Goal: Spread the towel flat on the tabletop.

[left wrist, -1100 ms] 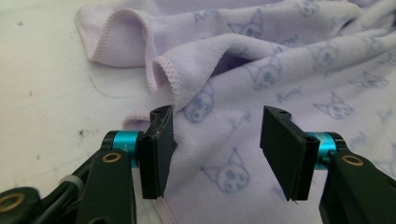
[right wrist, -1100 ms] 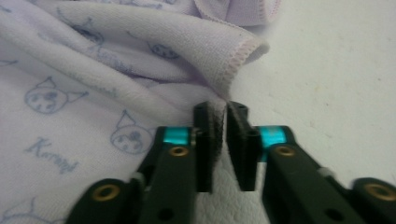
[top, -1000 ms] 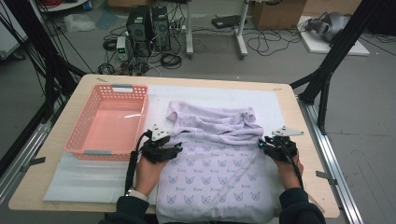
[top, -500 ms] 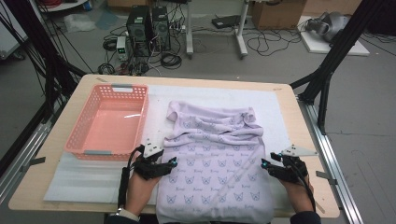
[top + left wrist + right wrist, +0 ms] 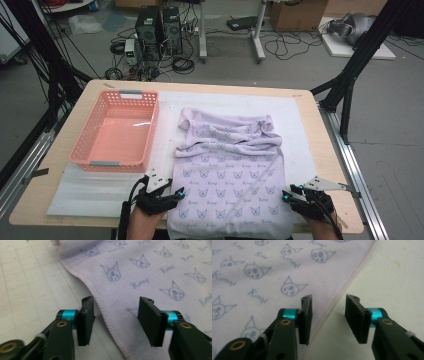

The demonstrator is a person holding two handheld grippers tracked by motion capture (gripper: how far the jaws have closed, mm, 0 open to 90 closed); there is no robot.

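Lilac cat-print cloth [image 5: 230, 175], stitched hem; ribbed pink plastic basket [image 5: 117, 129] beside.

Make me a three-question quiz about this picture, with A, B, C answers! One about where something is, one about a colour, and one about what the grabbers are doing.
1. Where is the basket from the towel, in the high view?
A. to its left
B. to its right
C. on top of it

2. What colour is the basket?
A. green
B. pink
C. black

3. How are the jaws of the left gripper?
A. clamped on the basket
C. squeezing a cup
B. apart, with the towel's hem between them

Answers:
1. A, the basket sits on the mat left of the towel.
2. B, its walls and floor are pink.
3. B, the left gripper view shows a gap on both sides of the hem.
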